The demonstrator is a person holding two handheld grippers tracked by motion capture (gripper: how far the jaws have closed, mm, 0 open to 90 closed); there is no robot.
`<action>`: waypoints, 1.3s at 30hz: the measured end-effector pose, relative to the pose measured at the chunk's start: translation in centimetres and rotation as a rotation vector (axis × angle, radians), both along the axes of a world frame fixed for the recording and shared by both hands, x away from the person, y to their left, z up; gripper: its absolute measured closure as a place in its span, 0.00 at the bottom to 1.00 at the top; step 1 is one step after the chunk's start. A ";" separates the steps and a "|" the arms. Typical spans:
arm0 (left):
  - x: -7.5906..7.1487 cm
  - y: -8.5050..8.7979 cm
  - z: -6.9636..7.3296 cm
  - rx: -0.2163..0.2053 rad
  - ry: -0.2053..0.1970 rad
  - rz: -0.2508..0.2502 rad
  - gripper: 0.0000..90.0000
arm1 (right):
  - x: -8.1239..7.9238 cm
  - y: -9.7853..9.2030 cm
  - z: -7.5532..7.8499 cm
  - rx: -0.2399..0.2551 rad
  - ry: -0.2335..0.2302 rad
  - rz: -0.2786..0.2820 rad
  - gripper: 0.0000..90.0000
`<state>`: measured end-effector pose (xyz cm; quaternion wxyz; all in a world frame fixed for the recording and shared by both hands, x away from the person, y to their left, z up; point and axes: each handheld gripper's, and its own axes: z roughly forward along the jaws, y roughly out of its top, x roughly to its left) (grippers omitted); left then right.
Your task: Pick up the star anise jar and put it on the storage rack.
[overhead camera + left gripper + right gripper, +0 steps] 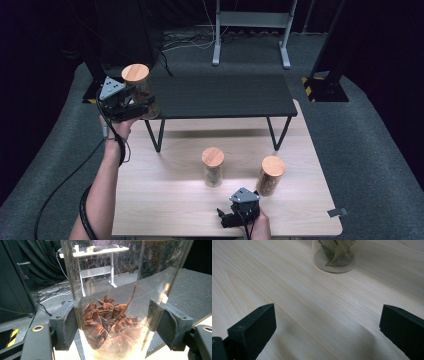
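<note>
Here, I hold a tall clear jar in my left gripper. The jar has a round wooden lid on top. Inside it sit brown star-shaped spices, piled at the bottom. In the left gripper view, my two black jaws press on the jar's sides, one on each side, so the grip is tight on the glass. The jar is up in the air at the left front corner of a low black shelf, and it stands almost upright.

The black shelf stands on thin legs at the far side of a light wooden table. Two more jars stand on the table in front of the shelf. The middle jar has a wooden lid too, and dry green leaves lie inside it. The jar on the right leans a little and has brown bits in it; I cannot tell what they are.

My right gripper rests low at the near edge of the table, near those two jars but not touching them. In the right gripper view its jaws stand wide apart, with bare wood between them and nothing held. The bottom of the leaf jar is farther off, straight ahead.
</note>
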<state>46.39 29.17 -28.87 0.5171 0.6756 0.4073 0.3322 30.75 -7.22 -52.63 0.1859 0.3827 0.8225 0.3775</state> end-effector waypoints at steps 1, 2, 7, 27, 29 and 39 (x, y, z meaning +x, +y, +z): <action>0.1 0.0 0.0 -0.001 0.001 -0.001 0.28 | 0.0 0.0 0.0 0.000 0.000 0.000 0.00; 0.1 -0.1 -0.1 -0.002 0.003 -0.002 0.28 | 0.0 0.0 0.0 -0.001 0.000 0.000 0.00; 0.6 -0.1 -0.4 -0.002 0.015 0.001 0.28 | 0.0 0.0 0.0 -0.001 0.003 0.001 0.00; 2.0 0.1 -0.1 -0.008 0.048 -0.003 0.28 | 0.0 0.0 0.0 0.002 0.006 0.002 0.00; 2.2 0.1 -0.1 -0.007 0.050 -0.003 0.28 | 0.0 0.0 0.0 0.002 0.005 0.002 0.00; 2.6 0.0 -0.1 -0.004 0.051 0.006 0.28 | 0.0 -0.1 0.0 0.007 0.004 0.000 0.00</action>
